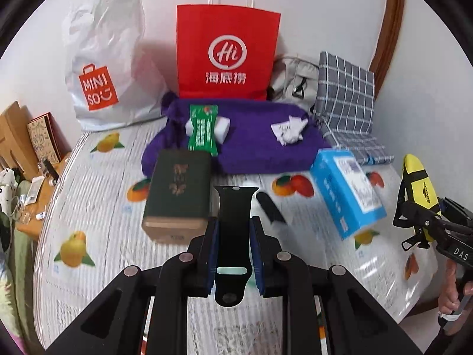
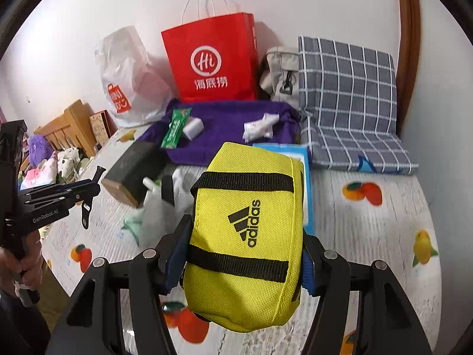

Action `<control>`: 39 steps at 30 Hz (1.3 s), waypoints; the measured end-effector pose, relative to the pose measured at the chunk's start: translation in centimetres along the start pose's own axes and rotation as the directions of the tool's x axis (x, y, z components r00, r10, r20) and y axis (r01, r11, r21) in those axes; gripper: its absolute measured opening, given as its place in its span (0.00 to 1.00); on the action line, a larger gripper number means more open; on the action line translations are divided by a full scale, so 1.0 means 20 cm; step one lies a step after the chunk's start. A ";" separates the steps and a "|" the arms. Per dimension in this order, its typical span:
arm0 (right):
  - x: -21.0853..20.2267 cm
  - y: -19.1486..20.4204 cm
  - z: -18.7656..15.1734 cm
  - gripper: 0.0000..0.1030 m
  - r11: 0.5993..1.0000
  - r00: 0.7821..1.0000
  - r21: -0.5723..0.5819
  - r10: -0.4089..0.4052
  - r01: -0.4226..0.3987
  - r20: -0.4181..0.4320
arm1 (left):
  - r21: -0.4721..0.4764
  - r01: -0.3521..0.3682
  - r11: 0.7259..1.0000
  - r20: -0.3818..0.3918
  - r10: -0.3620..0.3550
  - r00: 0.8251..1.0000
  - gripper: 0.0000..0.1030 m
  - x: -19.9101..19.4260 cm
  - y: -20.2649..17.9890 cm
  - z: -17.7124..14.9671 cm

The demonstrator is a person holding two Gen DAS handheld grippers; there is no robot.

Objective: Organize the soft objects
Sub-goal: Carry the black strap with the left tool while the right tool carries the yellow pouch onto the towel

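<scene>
My left gripper [image 1: 234, 222] is shut on a black watch strap [image 1: 233, 204] that stands up between its blue pads, above the fruit-print tablecloth [image 1: 97, 207]. A second black strap piece [image 1: 270, 207] lies on the cloth just to the right. My right gripper [image 2: 246, 233] is shut on a yellow Adidas pouch [image 2: 236, 290] with black bands, held clear of the table. In the left wrist view the pouch [image 1: 418, 177] shows at the far right. The left gripper [image 2: 88, 198] appears at the left edge of the right wrist view, with a hand below it.
A purple cloth [image 1: 251, 148] carries a green packet [image 1: 204, 130], a white block [image 1: 226, 125] and crumpled paper [image 1: 288, 131]. In front lie a dark box [image 1: 177, 195] and a blue box [image 1: 348, 192]. A red paper bag [image 1: 227, 53], white Miniso bag [image 1: 109, 71] and checked cushion [image 1: 346, 100] line the wall.
</scene>
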State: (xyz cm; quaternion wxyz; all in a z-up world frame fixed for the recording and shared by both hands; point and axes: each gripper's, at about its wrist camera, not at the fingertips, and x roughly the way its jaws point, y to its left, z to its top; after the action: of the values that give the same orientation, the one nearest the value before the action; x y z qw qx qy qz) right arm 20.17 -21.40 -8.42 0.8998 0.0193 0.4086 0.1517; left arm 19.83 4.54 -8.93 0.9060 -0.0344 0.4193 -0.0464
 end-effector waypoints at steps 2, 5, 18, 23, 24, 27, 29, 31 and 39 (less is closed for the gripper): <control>0.01 -0.01 0.04 0.60 1.000 1.000 0.007 0.002 -0.002 0.007 | -0.014 0.024 1.000 -0.006 -0.024 1.000 0.19 0.01 0.01 0.04; 0.05 -0.02 0.13 0.60 1.000 1.000 0.009 0.010 -0.010 0.013 | -0.014 0.016 1.000 0.001 -0.016 1.000 0.19 0.03 0.01 0.11; 0.25 -0.05 0.42 0.60 1.000 1.000 0.008 0.016 -0.016 0.023 | -0.032 -0.023 0.999 0.020 0.024 1.000 0.19 0.16 0.10 0.38; 0.31 -0.06 0.50 0.60 1.000 1.000 -0.002 0.011 -0.011 0.023 | -0.034 -0.031 0.999 0.028 0.032 0.999 0.19 0.20 0.12 0.46; 0.33 -0.06 0.51 0.60 1.000 1.000 -0.003 0.009 -0.009 0.022 | -0.036 -0.033 0.999 0.028 0.034 0.999 0.19 0.21 0.12 0.47; 0.37 -0.08 0.55 0.60 1.000 1.000 0.000 0.004 -0.004 0.014 | -0.048 -0.034 0.998 0.022 0.035 0.999 0.19 0.25 0.14 0.50; 0.41 -0.09 0.58 0.60 1.000 1.000 0.002 0.006 -0.006 0.011 | -0.055 -0.032 0.998 0.021 0.033 0.999 0.19 0.27 0.16 0.53; 0.43 -0.09 0.60 0.60 1.000 1.000 -0.001 0.006 -0.006 0.012 | -0.058 -0.035 0.998 0.021 0.036 0.999 0.19 0.29 0.17 0.56; 0.55 -0.10 0.71 0.60 1.000 1.000 -0.018 0.011 -0.010 0.016 | -0.076 -0.050 0.996 0.019 0.052 0.998 0.19 0.37 0.20 0.68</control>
State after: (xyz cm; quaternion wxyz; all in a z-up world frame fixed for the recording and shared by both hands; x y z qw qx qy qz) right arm 38.10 -18.89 -7.31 0.9023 0.0147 0.4000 0.1599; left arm 35.29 8.07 -6.18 0.9093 -0.0582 0.4119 -0.0072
